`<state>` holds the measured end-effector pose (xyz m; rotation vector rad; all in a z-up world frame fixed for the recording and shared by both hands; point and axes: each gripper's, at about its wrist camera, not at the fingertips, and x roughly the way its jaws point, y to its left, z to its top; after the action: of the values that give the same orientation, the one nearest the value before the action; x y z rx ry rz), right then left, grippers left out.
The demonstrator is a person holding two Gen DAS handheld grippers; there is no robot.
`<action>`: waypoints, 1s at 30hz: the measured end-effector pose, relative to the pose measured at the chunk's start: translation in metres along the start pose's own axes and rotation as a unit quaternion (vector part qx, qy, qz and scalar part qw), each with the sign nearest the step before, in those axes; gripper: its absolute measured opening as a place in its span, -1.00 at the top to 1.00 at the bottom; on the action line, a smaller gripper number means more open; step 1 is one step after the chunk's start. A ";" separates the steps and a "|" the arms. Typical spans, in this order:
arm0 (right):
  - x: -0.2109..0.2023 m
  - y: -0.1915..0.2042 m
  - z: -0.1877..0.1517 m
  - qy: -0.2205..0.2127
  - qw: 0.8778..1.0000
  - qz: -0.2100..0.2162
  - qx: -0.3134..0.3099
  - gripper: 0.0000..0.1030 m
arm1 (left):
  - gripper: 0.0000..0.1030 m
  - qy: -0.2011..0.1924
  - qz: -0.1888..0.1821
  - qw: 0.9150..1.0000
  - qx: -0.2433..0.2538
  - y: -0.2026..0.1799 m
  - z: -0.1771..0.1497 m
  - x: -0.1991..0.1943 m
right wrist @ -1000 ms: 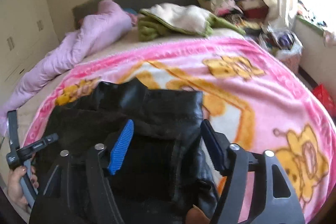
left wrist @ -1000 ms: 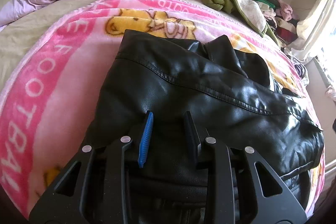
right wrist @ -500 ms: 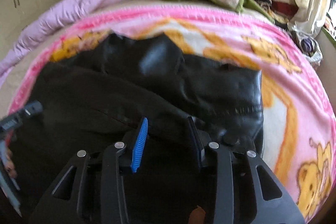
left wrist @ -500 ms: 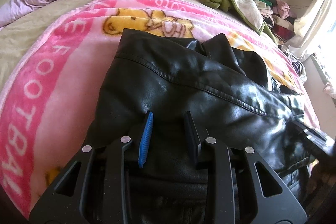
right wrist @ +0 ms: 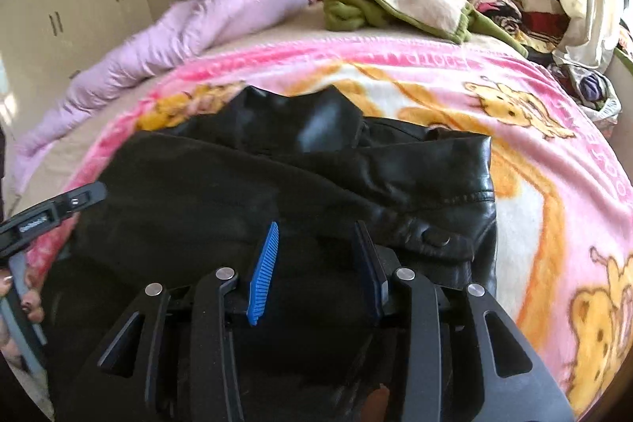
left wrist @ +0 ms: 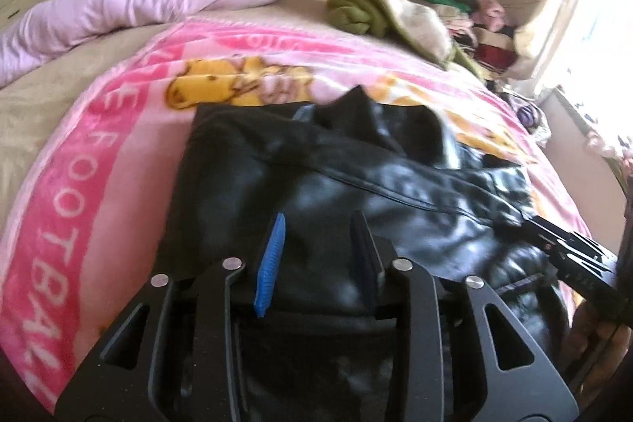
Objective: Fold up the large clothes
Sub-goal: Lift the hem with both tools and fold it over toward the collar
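Black leather jacket point(left wrist: 356, 192) lies partly folded on pink cartoon blanket point(left wrist: 91, 184) covering the bed. Left gripper point(left wrist: 318, 256) fingers narrowly parted, have just opened slightly; jacket fold between them, contact unclear. Right gripper point(right wrist: 314, 263) fingers moderately parted over jacket, grip not discernible. Beyond fingers: lilac duvet point(right wrist: 221, 14), green garment point(right wrist: 356, 6).
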<state>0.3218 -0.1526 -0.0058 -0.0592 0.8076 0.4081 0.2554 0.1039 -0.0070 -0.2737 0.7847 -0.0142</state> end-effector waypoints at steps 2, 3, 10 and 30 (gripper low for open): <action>-0.007 0.004 -0.004 0.001 1.000 0.010 -0.002 0.25 | 0.46 0.013 -0.013 1.000 0.009 -0.008 -0.005 0.001; -0.010 0.007 -0.008 0.002 1.000 0.015 -0.002 0.24 | 0.46 0.020 -0.015 1.000 0.012 -0.011 -0.008 0.002; -0.010 0.009 -0.023 0.024 0.999 0.023 0.003 0.19 | 0.35 0.084 0.005 0.996 0.041 -0.026 -0.027 0.032; -0.012 0.003 -0.046 0.019 0.999 0.018 0.035 0.06 | 0.09 0.078 -0.032 0.996 0.026 -0.024 -0.032 0.022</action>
<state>0.2815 -0.1635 -0.0291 0.0133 0.8618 0.4140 0.2509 0.0705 -0.0374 -0.2512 0.9295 -0.1172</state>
